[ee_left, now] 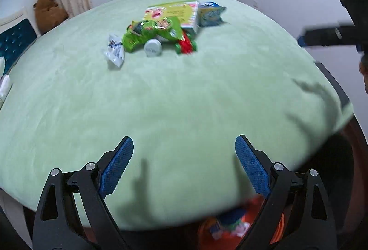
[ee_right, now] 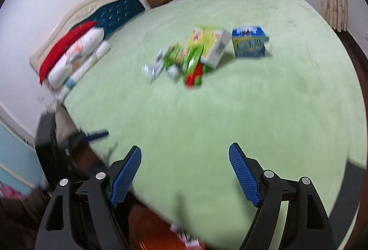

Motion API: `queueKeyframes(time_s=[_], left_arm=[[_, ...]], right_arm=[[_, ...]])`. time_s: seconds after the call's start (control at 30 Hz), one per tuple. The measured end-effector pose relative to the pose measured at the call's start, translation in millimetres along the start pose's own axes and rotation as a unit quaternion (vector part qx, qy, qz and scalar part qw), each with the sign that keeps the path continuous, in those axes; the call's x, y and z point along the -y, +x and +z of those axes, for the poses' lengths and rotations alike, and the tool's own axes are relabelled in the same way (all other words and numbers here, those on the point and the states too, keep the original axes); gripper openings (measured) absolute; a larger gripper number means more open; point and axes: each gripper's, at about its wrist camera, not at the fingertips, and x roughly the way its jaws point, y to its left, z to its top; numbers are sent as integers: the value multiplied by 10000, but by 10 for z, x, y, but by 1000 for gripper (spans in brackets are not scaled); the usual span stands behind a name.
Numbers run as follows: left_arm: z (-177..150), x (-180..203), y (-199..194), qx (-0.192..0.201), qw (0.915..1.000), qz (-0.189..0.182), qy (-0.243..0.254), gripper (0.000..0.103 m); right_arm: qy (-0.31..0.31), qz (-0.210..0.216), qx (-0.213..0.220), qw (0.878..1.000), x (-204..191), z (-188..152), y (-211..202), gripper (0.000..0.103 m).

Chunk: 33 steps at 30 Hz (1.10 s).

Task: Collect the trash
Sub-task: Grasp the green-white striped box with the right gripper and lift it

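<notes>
Green bedspread: pale plush cover (ee_left: 174, 98) over the whole bed
Trash pile: green crinkly snack wrappers (ee_left: 149, 31), yellow-green cardboard box (ee_left: 177, 12), blue packet (ee_left: 210, 14), white round cap (ee_left: 153, 47) and white wrapper (ee_left: 114, 50), clustered mid-bed (blurred)
Left claw (ee_left: 184, 146): jaws apart, nothing between them
Right claw (ee_right: 185, 155): jaws apart, empty

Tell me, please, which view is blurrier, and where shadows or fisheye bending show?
Right wrist view: heavier motion blur, the trash pile smeared. Left wrist view: pile sharper, bottom edge blurred; gripper shadows fall on the bedspread near the fingers and at right. Both views: fisheye bulges the bed into a dome, corners dark.
</notes>
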Motion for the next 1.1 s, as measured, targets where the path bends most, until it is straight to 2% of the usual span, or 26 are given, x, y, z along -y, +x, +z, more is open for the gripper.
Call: queueKeyframes(time_s=[0.17, 0.27, 0.43, 0.6, 0.77, 0.8, 0.87, 0.97, 1.1], left_arm=[[186, -53, 320, 4, 9998, 124, -163, 88], [235, -62, 426, 4, 9997, 62, -221, 88], [280, -63, 459, 47, 9998, 180, -50, 88], [321, -93, 488, 78, 9999, 83, -68, 88], [332, -125, 554, 30, 9998, -47, -167, 88], [329, -135, 564, 20, 9998, -73, -194, 88], [324, -148, 564, 8, 9996, -123, -247, 88], [325, -156, 572, -8, 9995, -154, -288, 88], [334, -163, 583, -32, 9993, -130, -346, 88]], right_arm=[[616, 257, 160, 9976, 271, 668, 444, 77], [1143, 456, 264, 9921, 481, 918, 767, 77], [1883, 505, 328, 9803, 782, 1150, 1257, 77], [1930, 641, 492, 9779, 860, 1341, 1491, 82], [1908, 915, 528, 9759, 850, 1447, 1695, 81], [1910, 949, 532, 9755, 857, 1452, 1714, 77], [1900, 1065, 482, 9748, 866, 1477, 1760, 42], [1717, 1089, 518, 9777, 793, 1465, 1703, 35], [1121, 831, 764, 9873, 517, 1465, 1426, 28]])
